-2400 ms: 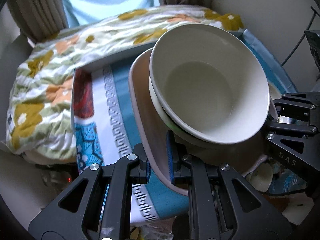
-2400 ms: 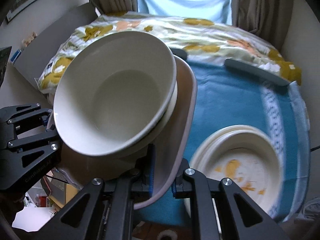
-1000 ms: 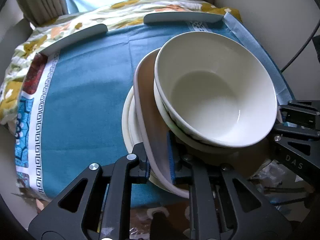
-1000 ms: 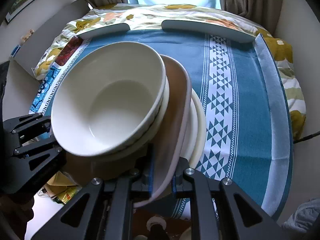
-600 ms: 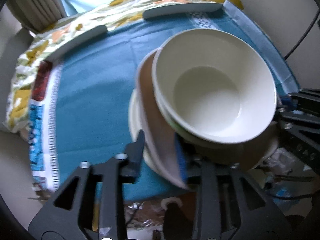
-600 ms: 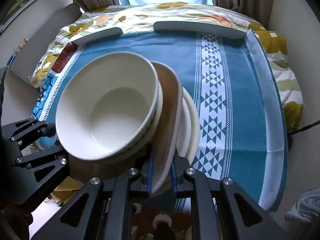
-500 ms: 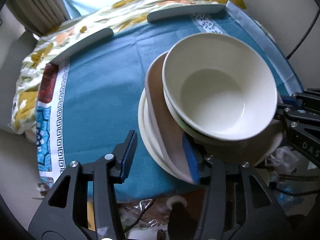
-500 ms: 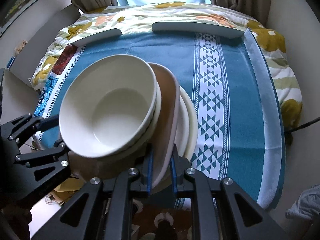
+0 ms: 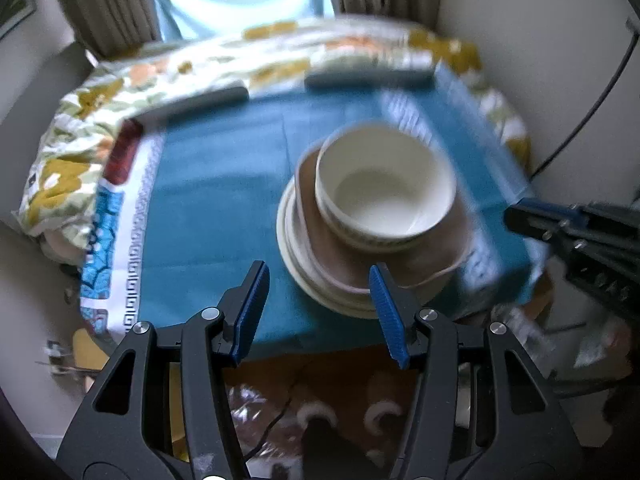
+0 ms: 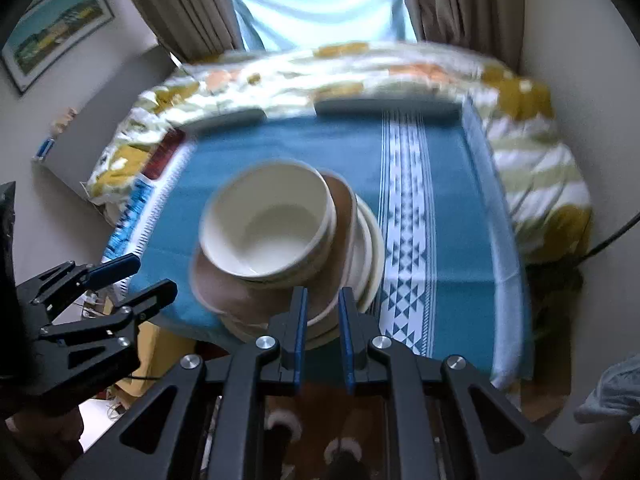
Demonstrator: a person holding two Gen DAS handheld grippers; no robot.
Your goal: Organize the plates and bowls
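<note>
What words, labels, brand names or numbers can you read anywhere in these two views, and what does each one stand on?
Nothing can be read with certainty.
Raised letters on the black body of the right gripper: too blurred to read.
Framed picture on the wall: a landscape, no legible writing.
Bands on the tablecloth: woven patterns, not letters.

- Home, living or dining room
- Curtains [image 10: 192, 8] flank a bright window [image 10: 316, 0]
- Framed picture [image 10: 52, 28] on wall
- Blue patterned tablecloth [image 10: 420, 200] on table, floral quilt [image 9: 80, 128] behind
- Stacked crockery [image 9: 376, 216] on table
</note>
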